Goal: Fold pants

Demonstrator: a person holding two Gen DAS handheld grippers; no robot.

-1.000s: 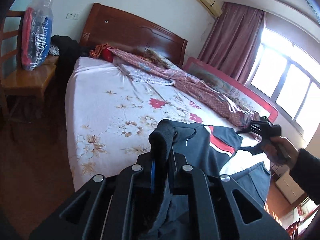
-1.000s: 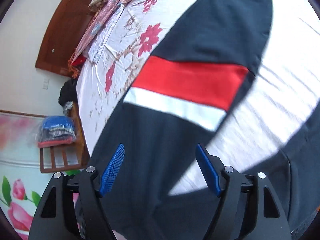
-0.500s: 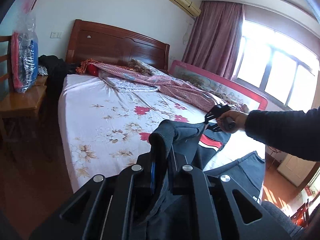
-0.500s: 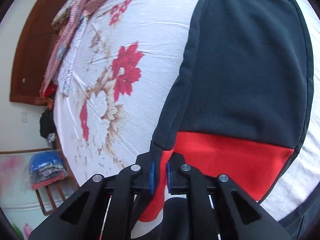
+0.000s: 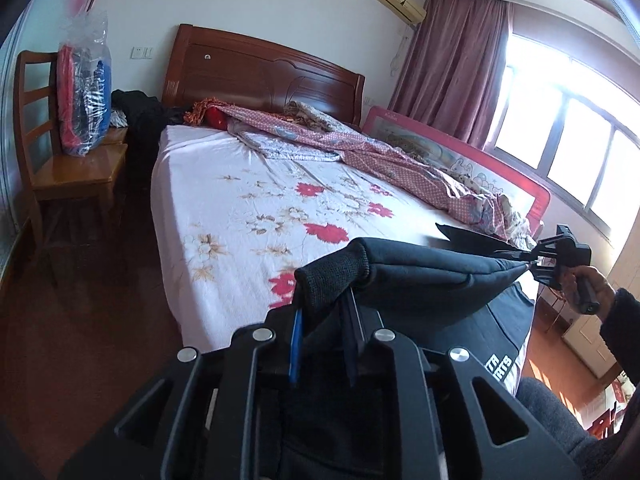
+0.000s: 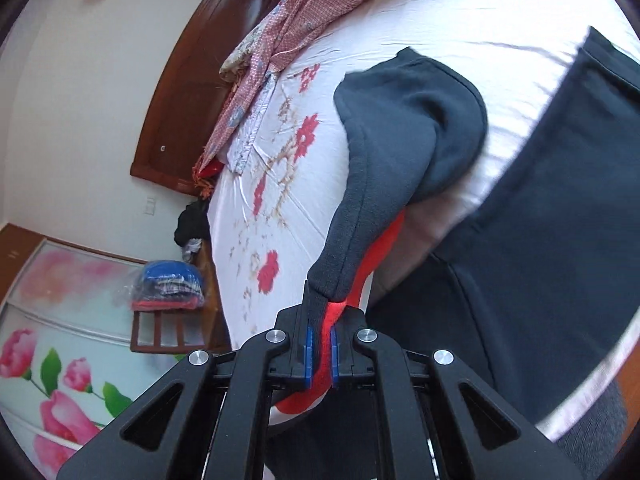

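Dark navy pants (image 5: pixel 424 280) with a red and white band hang between my two grippers above the near end of the bed (image 5: pixel 248 200). My left gripper (image 5: pixel 324 344) is shut on the ribbed cuff (image 5: pixel 332 276) of one leg. My right gripper (image 6: pixel 320 354) is shut on the leg's edge at the red band (image 6: pixel 380 248); it also shows in the left wrist view (image 5: pixel 560 254), held in a hand at the right. The leg is stretched taut between them. The rest of the pants (image 6: pixel 540 240) lies on the bed.
The bed has a white floral sheet, a pink quilt (image 5: pixel 380 152) heaped along its far side and a wooden headboard (image 5: pixel 260 68). A wooden chair (image 5: pixel 60 152) with a plastic bag of clothes stands left of the bed. Windows (image 5: pixel 580 128) are at the right.
My right gripper closed on the pant leg at the red band and lifted it. The leg now stretches taut between both grippers, and the left gripper has risen a little.
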